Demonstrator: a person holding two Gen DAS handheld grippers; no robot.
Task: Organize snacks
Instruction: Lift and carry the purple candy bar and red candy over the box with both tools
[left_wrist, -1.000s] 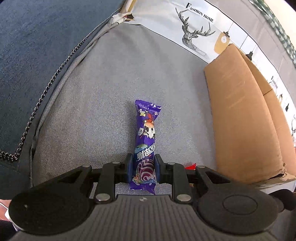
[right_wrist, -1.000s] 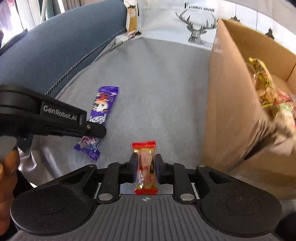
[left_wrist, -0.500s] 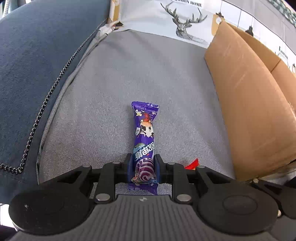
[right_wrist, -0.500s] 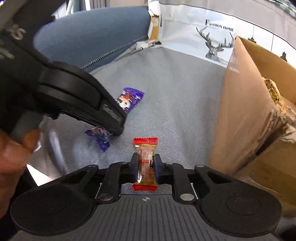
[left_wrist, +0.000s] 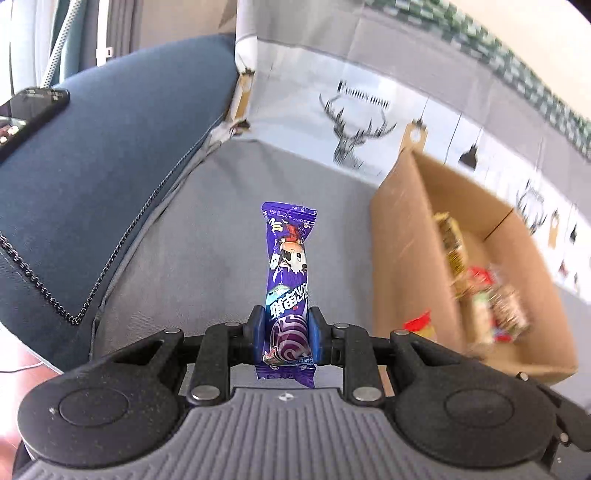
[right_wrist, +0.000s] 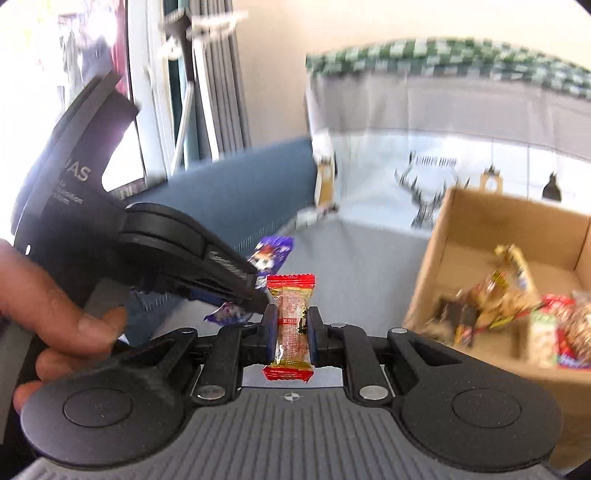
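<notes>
A long purple snack bar (left_wrist: 289, 280) stands up between the pads of my left gripper (left_wrist: 286, 338), which is shut on its lower end and holds it above the grey sofa seat (left_wrist: 207, 236). My right gripper (right_wrist: 291, 334) is shut on a small clear snack packet with red ends (right_wrist: 291, 321), also lifted off the seat. The left gripper's black body and the purple bar (right_wrist: 271, 254) show at the left of the right wrist view, with a hand (right_wrist: 55, 317) around its handle. An open cardboard box (left_wrist: 406, 258) with several snacks inside sits to the right.
A blue cushion (left_wrist: 110, 155) with a chain trim lies to the left, a phone (left_wrist: 29, 110) on top of it. A deer-print cover (left_wrist: 354, 133) hangs over the sofa back behind the box. The box (right_wrist: 480, 236) and its snacks look blurred in both views.
Both grippers have risen off the seat with their snacks and tipped up, so the box's inside and the sofa back now show. The right gripper tightened on its packet.
</notes>
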